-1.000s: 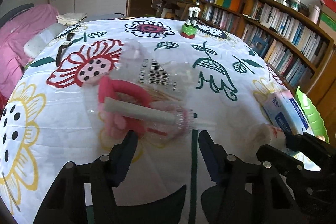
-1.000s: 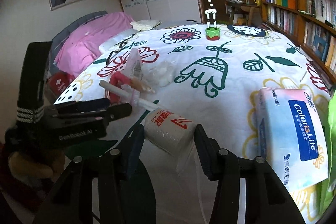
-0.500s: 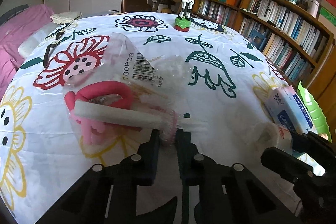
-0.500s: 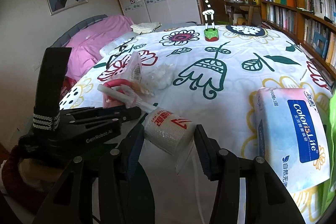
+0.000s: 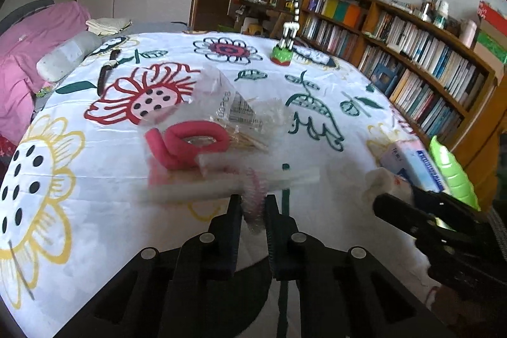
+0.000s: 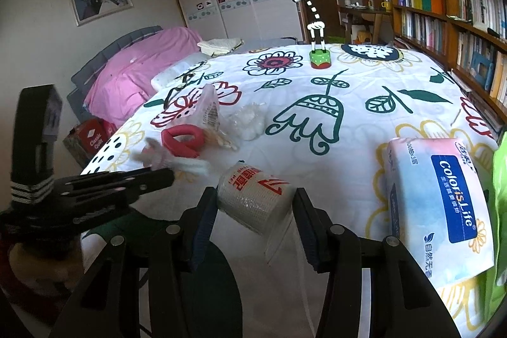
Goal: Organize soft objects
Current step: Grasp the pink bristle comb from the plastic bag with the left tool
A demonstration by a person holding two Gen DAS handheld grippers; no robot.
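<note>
My left gripper is shut on a pink frilly piece around a white foam stick and holds it just above the flowered sheet. A red foam curler lies beyond it, next to a clear bag of swabs. My right gripper is shut on a white paper roll with red print. The left gripper also shows in the right wrist view, with the stick at its tips. Cotton balls lie past the curler.
A tissue pack lies at the right, a green tray beside it. A zebra toy on a green base stands far back. Bookshelves line the right. A pink blanket and a pillow are at the left.
My left gripper went from open in front of the stick to shut on its pink frill, then lifted it off the curler. The right gripper kept its hold on the roll.
</note>
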